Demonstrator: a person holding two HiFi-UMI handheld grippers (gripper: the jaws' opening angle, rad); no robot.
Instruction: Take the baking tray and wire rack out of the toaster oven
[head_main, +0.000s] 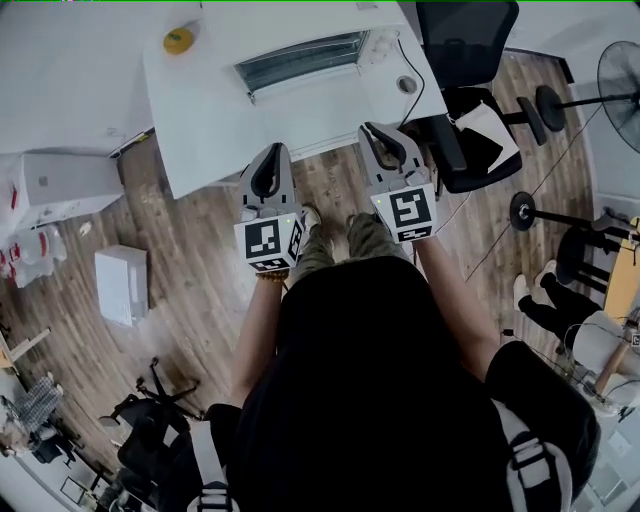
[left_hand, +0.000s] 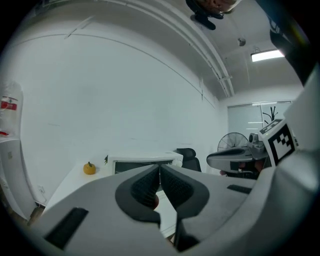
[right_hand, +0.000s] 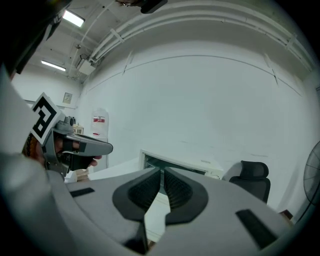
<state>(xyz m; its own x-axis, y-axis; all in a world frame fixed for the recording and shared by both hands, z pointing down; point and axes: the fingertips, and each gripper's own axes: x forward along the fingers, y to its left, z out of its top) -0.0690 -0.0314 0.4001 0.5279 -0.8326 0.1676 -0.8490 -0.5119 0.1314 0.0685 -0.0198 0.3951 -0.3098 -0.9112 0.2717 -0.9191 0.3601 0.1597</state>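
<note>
Straight ahead of both claws, the toaster oven (head_main: 305, 60) is sitting on the white table (head_main: 200, 130), well beyond their fingertips, with its glass front facing them. Whether the baking tray and wire rack are lying inside cannot be told through the glass. The left claw (head_main: 272, 152) is hovering near the table's front edge with its jaws pressing together on nothing, and in its own view the oven (left_hand: 145, 164) is showing just above the closed tips (left_hand: 160, 169). The right claw (head_main: 373, 130) is hanging beside it, a little further forward, likewise closed and empty (right_hand: 162, 172), with the oven (right_hand: 180, 166) lying just past its tips. Beyond the left claw and off to its left, a small orange fruit (head_main: 179, 40) is resting on the far part of the table. To the right of the right claw, a black office chair (head_main: 465, 60) is standing by the table's end, and a standing fan (head_main: 620, 80) is standing further out that way. Well to the left of the left claw, a white box (head_main: 122, 285) is lying on the wooden floor (head_main: 200, 320).
</note>
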